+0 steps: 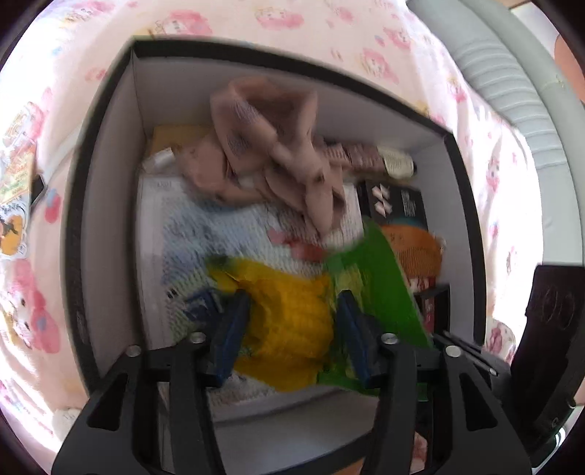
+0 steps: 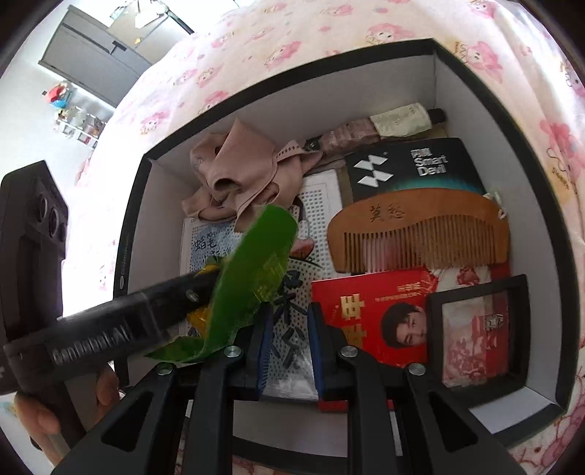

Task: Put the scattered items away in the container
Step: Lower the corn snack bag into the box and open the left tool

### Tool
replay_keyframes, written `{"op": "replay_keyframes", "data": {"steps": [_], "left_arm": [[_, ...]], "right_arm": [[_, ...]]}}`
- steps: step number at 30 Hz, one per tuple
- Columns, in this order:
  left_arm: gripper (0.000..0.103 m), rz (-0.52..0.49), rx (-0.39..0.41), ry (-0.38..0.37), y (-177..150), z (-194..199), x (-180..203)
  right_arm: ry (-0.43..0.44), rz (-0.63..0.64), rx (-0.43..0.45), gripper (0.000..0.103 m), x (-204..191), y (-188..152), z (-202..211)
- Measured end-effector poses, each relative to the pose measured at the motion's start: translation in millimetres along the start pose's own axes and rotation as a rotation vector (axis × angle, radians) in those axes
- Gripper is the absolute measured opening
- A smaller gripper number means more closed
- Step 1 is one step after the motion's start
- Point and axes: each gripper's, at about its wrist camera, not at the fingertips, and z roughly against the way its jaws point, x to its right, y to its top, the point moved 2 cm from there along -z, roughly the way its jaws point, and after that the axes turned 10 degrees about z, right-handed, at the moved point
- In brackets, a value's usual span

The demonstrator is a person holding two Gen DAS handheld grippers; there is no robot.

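In the left wrist view we look down into a black-rimmed box (image 1: 109, 153) with white inner walls, standing on a pink cartoon-print bedsheet (image 1: 292, 22). A crumpled beige cloth (image 1: 270, 153) fills the upper middle, partly covering a white dotted sheet (image 1: 190, 226). At the right edge lie a black carton (image 1: 398, 201) and an orange wooden comb (image 1: 420, 252). A grey ribbed hose (image 1: 504, 80) curves across the upper right. Our left gripper (image 1: 292, 318), at lower centre, has its blue fingers (image 1: 234, 321) spread either side of a yellow-and-green corn toy (image 1: 289, 314); blur leaves us unsure whether they press it.

In the right wrist view the toy's green leaf (image 2: 256, 277) bends across the centre-left, blocking part of the dotted sheet (image 2: 321, 197). The left gripper's black body (image 2: 109, 321) crosses from the lower left. The comb (image 2: 420, 234) lies upper right of a red packet (image 2: 369, 310), and a black frame (image 2: 482, 325) sits at lower right. Our right gripper (image 2: 289, 347) hangs released, holding nothing.
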Motion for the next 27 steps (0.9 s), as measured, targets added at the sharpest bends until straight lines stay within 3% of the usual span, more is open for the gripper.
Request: {"op": "replay_keyframes", "data": {"steps": [10, 13, 16, 20, 25, 27], "left_arm": [[0.056, -0.033, 0.030, -0.031, -13, 23, -6], [0.056, -0.004, 0.063, -0.099, -11, 34, -10], [0.056, 0.027, 0.102, -0.108, 2, 39, -13], [0.055, 0.000, 0.117, -0.033, 12, 30, -6], [0.056, -0.021, 0.026, 0.070, -4, 9, -9], [0.056, -0.022, -0.019, 0.067, -9, 6, -12]], "right_arm": [[-0.019, 0.126, -0.062, 0.016, -24, -7, -6], [-0.007, 0.117, -0.023, 0.016, -20, -7, 6], [-0.084, 0.090, 0.037, 0.016, -10, 0, 19], [-0.062, 0.080, 0.057, 0.016, -8, 7, 24], [-0.036, 0.109, 0.044, 0.016, -14, 1, 23], [-0.037, 0.116, 0.036, 0.016, -16, -1, 20]]}}
